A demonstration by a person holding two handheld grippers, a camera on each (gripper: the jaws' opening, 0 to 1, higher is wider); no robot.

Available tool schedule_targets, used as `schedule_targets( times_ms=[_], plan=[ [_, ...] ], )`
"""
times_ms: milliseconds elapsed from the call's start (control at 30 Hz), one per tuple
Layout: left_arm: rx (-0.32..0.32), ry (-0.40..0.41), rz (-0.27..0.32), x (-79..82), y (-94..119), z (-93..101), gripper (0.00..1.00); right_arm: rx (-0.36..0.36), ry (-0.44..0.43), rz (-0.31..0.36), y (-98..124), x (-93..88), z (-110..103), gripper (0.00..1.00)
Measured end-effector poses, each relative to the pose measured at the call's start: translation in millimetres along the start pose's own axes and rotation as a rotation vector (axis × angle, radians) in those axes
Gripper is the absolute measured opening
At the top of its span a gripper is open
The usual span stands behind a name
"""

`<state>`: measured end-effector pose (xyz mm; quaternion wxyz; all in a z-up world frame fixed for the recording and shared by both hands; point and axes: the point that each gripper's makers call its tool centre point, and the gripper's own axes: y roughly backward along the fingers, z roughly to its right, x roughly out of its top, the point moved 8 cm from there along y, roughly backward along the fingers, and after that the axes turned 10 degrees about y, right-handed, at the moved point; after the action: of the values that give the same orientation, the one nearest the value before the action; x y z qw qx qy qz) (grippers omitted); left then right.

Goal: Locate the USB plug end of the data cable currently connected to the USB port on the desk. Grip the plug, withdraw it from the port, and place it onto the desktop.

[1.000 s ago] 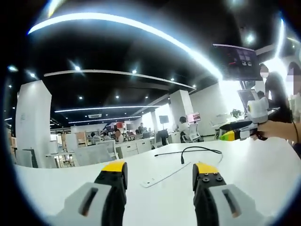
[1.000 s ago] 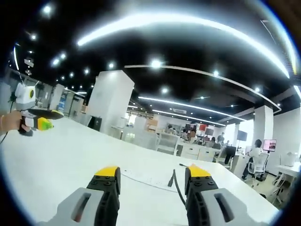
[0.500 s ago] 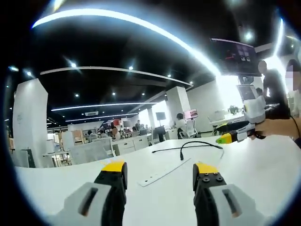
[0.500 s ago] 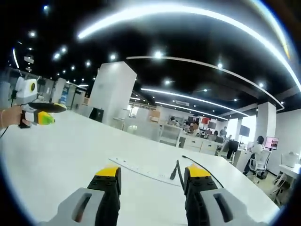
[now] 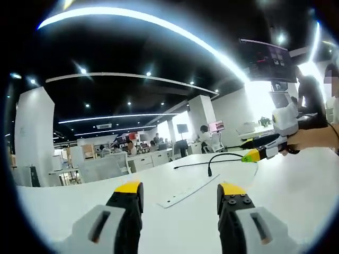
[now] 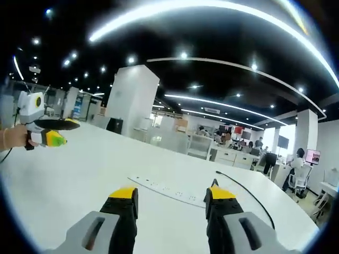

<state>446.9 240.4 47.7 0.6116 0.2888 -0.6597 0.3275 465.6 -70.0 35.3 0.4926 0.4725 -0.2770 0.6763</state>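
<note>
A long white power strip [image 5: 185,191] lies on the white desk [image 5: 286,196]. A black cable [image 5: 230,156] arcs over the desk, and its plug [image 5: 210,172] stands at the strip's far end. My left gripper [image 5: 180,197] is open and empty, short of the strip. The right gripper [image 5: 253,154] comes in from the right in a hand [image 5: 310,140], tips close to the cable. In the right gripper view, my right gripper [image 6: 172,200] is open with the power strip [image 6: 164,188] just beyond it. The plug [image 6: 213,182] peeks above the right fingertip [image 6: 220,192], and the cable [image 6: 246,190] trails right.
The left gripper [image 6: 50,133] hovers over the desk [image 6: 69,180] at the far left, held by a hand [image 6: 13,138]. Behind the desk is an open office with a white pillar [image 6: 132,108], chairs and seated people. A monitor [image 5: 265,66] hangs at the upper right.
The right gripper has moved closer to the power strip and cable, whose plug now sits at its right jaw tip. The left view has hardly shifted.
</note>
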Motion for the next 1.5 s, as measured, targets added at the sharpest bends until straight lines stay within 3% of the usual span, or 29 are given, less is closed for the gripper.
schedule_targets(
  times_ms=[367, 700, 867, 1033, 1233, 1500],
  plan=[
    [-0.006, -0.018, -0.006, -11.0, -9.9, -10.0, 0.56, 0.054, -0.009, -0.042, -23.6, -13.0, -3.5, 0.48],
    [-0.062, -0.043, -0.03, -29.6, -25.4, -12.4, 0.59, 0.063, -0.038, -0.084, -43.4, -32.1, 0.8, 0.48],
    [-0.079, 0.0, -0.019, -40.7, -30.6, -15.0, 0.58, 0.04, -0.045, -0.093, -52.4, -36.9, 8.6, 0.48],
    [-0.069, -0.009, -0.008, -53.9, -29.2, -19.0, 0.55, 0.023, -0.043, -0.102, -57.8, -40.0, 14.7, 0.48],
    [-0.049, 0.059, 0.02, -57.1, -29.2, -30.1, 0.56, 0.022, -0.042, -0.106, -65.1, -43.2, 16.8, 0.48],
    [-0.049, 0.116, -0.004, -63.9, -32.8, -35.6, 0.57, 0.002, -0.029, -0.11, -78.6, -43.9, 22.9, 0.47]
  ],
)
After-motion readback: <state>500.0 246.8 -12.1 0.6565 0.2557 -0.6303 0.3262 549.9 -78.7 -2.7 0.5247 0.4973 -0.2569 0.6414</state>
